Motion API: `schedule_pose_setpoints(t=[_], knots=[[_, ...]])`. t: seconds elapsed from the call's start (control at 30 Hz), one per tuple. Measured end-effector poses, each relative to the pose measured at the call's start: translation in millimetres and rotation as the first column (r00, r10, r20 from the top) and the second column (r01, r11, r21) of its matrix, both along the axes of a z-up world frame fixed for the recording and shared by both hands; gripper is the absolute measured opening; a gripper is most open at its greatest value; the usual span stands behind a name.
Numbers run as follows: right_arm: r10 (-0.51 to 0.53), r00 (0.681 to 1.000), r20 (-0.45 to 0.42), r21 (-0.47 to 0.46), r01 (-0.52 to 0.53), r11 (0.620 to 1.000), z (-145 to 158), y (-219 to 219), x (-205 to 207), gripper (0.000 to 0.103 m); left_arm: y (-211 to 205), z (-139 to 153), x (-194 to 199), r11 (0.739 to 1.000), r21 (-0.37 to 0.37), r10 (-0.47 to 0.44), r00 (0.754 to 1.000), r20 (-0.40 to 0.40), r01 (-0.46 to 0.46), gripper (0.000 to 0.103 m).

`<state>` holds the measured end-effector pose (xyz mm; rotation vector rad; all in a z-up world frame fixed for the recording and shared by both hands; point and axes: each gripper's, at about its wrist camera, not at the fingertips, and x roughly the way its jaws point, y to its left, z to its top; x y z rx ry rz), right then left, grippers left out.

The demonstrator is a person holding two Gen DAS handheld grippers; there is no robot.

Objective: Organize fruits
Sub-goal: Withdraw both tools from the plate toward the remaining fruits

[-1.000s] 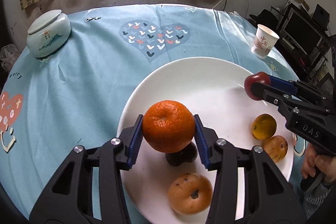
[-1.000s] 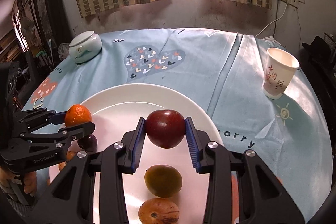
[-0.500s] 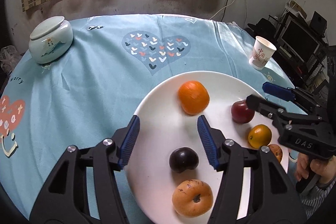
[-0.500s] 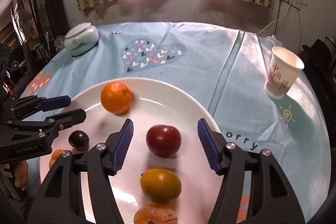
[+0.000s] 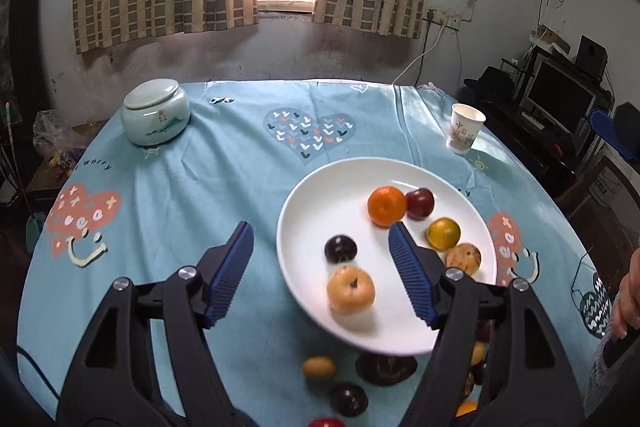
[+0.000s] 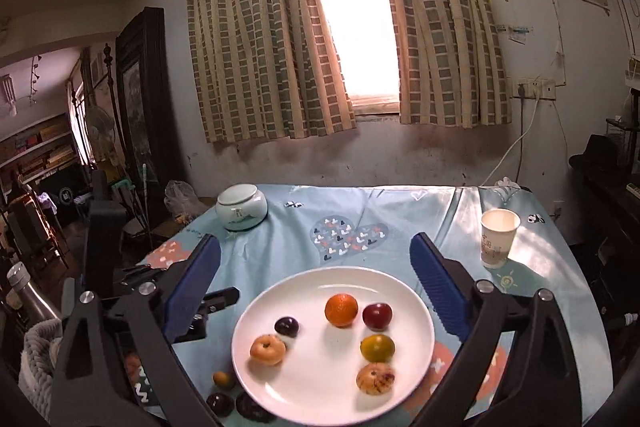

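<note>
A white plate (image 5: 320, 211) (image 6: 412, 311) holds several fruits: an orange (image 5: 386, 206) (image 6: 341, 309), a red apple (image 5: 419, 203) (image 6: 377, 316), a dark plum (image 5: 340, 249) (image 6: 287, 326), a yellow-green fruit (image 5: 443, 233) (image 6: 377, 347) and two speckled tan fruits (image 5: 351, 290) (image 6: 375, 378). My left gripper (image 5: 320, 267) is open and empty, raised over the plate's left side. My right gripper (image 6: 314, 287) is open and empty, high above the plate. Loose fruits (image 5: 348, 399) (image 6: 220, 403) lie on the cloth in front of the plate.
A lidded ceramic jar (image 5: 156, 111) (image 6: 241, 207) stands at the back left of the blue tablecloth (image 5: 200, 179). A paper cup (image 5: 464, 133) (image 6: 498, 237) stands at the right. A hand (image 5: 628, 291) shows at the right edge.
Both grippers opened, left the orange and the red apple on the plate, then pulled back and up. The loose fruits in front of the plate came into view.
</note>
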<state>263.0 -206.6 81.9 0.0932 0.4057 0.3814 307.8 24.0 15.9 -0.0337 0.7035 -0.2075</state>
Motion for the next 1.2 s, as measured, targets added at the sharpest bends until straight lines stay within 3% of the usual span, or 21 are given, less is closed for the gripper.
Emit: schedule_pose_setpoints(t=[0.13, 0.23, 0.33, 0.53, 0.63, 0.87, 1.03, 1.2], knots=[[-0.033, 0.999, -0.043, 0.08, 0.036, 0.996, -31.7, -20.5, -40.9, 0.097, 28.4, -35.1, -53.6, 0.997, -0.06, 0.045, 0.998, -0.053, -0.048, 0.074], [-0.088, 0.991, -0.099, 0.166, 0.104, 0.981, -72.1, -45.2, -65.9, 0.1, 37.8, -67.3, -90.2, 0.997, -0.03, 0.07, 0.993, -0.09, -0.073, 0.074], [-0.117, 0.974, -0.192, 0.184, 0.153, 0.971, -98.9, -62.5, -77.8, 0.1, 42.9, -89.5, -116.1, 0.997, -0.043, 0.063, 0.99, -0.126, -0.069, 0.074], [-0.115, 0.962, -0.248, 0.256, 0.179, 0.95, -115.7, -79.0, -98.0, 0.1, 29.1, -87.7, -135.6, 0.999, -0.033, 0.002, 0.995, -0.095, -0.005, 0.075], [-0.121, 0.955, -0.271, 0.267, 0.195, 0.944, -120.0, -82.2, -95.4, 0.1, 11.1, -86.7, -142.7, 0.999, 0.019, -0.042, 0.996, -0.078, 0.044, 0.078], [-0.103, 0.943, -0.316, 0.269, 0.193, 0.944, -128.8, -84.7, -93.2, 0.1, 1.0, -97.5, -128.0, 0.997, 0.02, -0.068, 0.985, -0.157, 0.072, 0.08], [-0.1, 0.937, -0.334, 0.279, 0.2, 0.939, -132.4, -87.5, -91.7, 0.1, 14.0, -111.8, -113.3, 1.0, -0.011, -0.014, 0.968, -0.252, 0.011, 0.081], [-0.097, 0.935, -0.341, 0.285, 0.201, 0.937, -132.9, -89.0, -91.4, 0.1, 39.2, -97.4, -125.3, 0.995, 0.028, 0.102, 0.982, -0.159, -0.099, 0.083]])
